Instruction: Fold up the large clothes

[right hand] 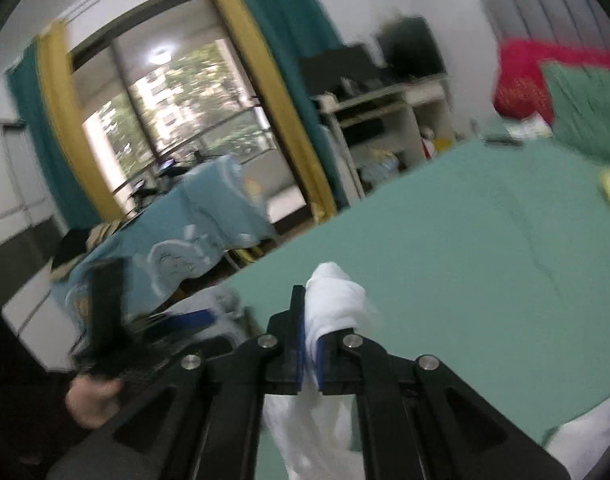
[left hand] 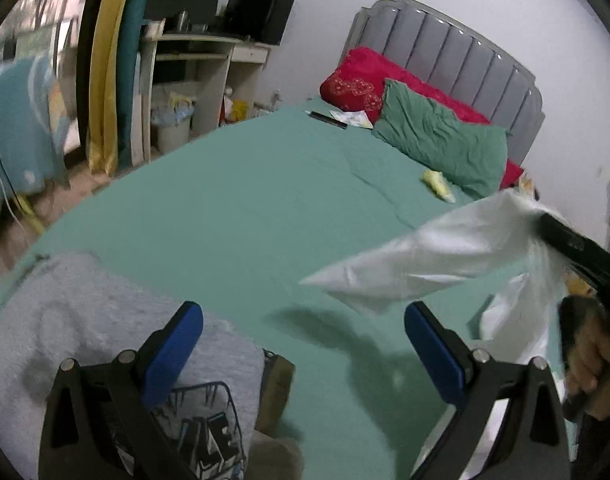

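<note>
A white garment (left hand: 433,256) hangs in the air over the green bed (left hand: 233,200), pinched at one end by my right gripper (left hand: 545,220) at the right of the left wrist view. In the right wrist view my right gripper (right hand: 311,320) is shut on a bunch of that white cloth (right hand: 333,300), and more of it hangs below. My left gripper (left hand: 303,344) is open and empty, low over the bed's near edge. A folded grey top with a printed graphic (left hand: 105,344) lies under its left finger.
Red (left hand: 357,76) and green (left hand: 441,136) pillows lie against the grey headboard (left hand: 457,44). A small yellow item (left hand: 437,184) and papers (left hand: 353,118) lie on the bed. A white desk (left hand: 197,64) and curtains (left hand: 109,60) stand at the left, with a blue-covered table (right hand: 177,232) beyond.
</note>
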`<state>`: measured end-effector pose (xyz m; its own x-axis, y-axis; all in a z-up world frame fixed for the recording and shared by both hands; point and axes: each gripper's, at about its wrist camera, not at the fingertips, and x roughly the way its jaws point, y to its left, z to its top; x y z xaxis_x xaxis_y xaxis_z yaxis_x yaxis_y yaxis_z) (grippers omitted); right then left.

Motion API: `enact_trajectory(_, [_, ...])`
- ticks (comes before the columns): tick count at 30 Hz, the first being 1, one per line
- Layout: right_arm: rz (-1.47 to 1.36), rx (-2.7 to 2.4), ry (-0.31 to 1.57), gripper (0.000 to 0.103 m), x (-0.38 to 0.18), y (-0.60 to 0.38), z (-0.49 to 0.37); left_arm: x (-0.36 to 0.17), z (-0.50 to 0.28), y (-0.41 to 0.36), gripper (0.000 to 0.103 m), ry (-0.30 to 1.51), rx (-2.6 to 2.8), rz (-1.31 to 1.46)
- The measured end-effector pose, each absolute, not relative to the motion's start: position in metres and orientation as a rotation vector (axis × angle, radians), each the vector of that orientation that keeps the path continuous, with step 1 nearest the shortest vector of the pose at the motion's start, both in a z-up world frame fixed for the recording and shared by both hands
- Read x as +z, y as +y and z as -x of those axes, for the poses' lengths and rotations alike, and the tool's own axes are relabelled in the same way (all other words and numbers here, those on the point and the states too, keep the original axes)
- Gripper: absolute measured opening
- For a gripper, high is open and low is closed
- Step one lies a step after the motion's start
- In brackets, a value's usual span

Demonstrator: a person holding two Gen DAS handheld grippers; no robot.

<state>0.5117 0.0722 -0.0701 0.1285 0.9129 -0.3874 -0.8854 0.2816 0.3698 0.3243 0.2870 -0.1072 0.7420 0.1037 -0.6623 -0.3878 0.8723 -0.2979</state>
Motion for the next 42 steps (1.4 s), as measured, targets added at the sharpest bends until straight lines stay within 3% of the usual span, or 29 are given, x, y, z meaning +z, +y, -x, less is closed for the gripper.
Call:
enact_trajectory(2, [-0.013, 1.263, 0.559, 0.007, -0.066, 0.029, -0.494, -0.111, -0.326, 0.284, 0.101, 0.714, 0.274, 0.435])
enact_trajectory(4, [0.027, 1.146, 0.567, 0.025, -0.073, -0.022, -0.484, -0.114, -0.328, 0.27, 0.101, 0.734, 0.272, 0.371])
enact_trajectory(5, [0.035, 1.083, 0.596, 0.047, -0.085, -0.05, -0.481, -0.116, -0.328, 0.262, 0.101, 0.741, 0.264, 0.338])
enact_trajectory(6, [0.046, 0.998, 0.648, 0.075, -0.103, -0.072, -0.475, -0.118, -0.329, 0.252, 0.101, 0.75, 0.248, 0.308])
enact_trajectory(7, [0.076, 0.862, 0.724, 0.082, -0.129, -0.094, -0.472, -0.12, -0.328, 0.243, 0.101, 0.761, 0.227, 0.288])
enact_trajectory(8, [0.096, 0.75, 0.795, 0.083, -0.15, -0.116, -0.47, -0.122, -0.328, 0.233, 0.101, 0.768, 0.21, 0.271])
enact_trajectory(12, [0.096, 0.435, 0.988, 0.083, -0.209, -0.172, -0.444, -0.129, -0.326, 0.203, 0.101, 0.796, 0.139, 0.216])
enact_trajectory(15, [0.083, 0.442, 0.942, 0.083, -0.206, -0.174, -0.425, -0.14, -0.332, 0.186, 0.101, 0.843, 0.087, 0.211])
enact_trajectory(19, [0.228, 0.486, 0.83, 0.083, -0.187, -0.094, -0.427, -0.155, -0.343, 0.17, 0.101, 0.895, 0.077, 0.165])
enact_trajectory(25, [0.503, 0.639, 0.825, 0.082, -0.233, 0.014, -0.448, -0.175, -0.352, 0.164, 0.101, 0.961, 0.092, 0.135])
enact_trajectory(26, [0.523, 0.655, 0.858, 0.075, -0.241, 0.02, -0.451, -0.176, -0.353, 0.163, 0.101, 0.967, 0.093, 0.133])
enact_trajectory(27, [0.516, 0.676, 0.885, 0.022, -0.247, 0.022, -0.454, -0.176, -0.353, 0.162, 0.101, 0.969, 0.089, 0.135])
enact_trajectory(28, [0.484, 0.667, 0.93, 0.006, -0.251, 0.02, -0.462, -0.176, -0.354, 0.161, 0.101, 0.968, 0.082, 0.139])
enact_trajectory(37, [0.106, 0.618, 0.639, 0.003, -0.114, -0.14, -0.44, -0.19, -0.363, 0.134, 0.101, 0.999, 0.032, 0.142])
enact_trajectory(42, [0.1, 0.436, 0.599, 0.009, -0.108, -0.26, -0.418, -0.198, -0.364, 0.105, 0.101, 1.016, -0.042, 0.112])
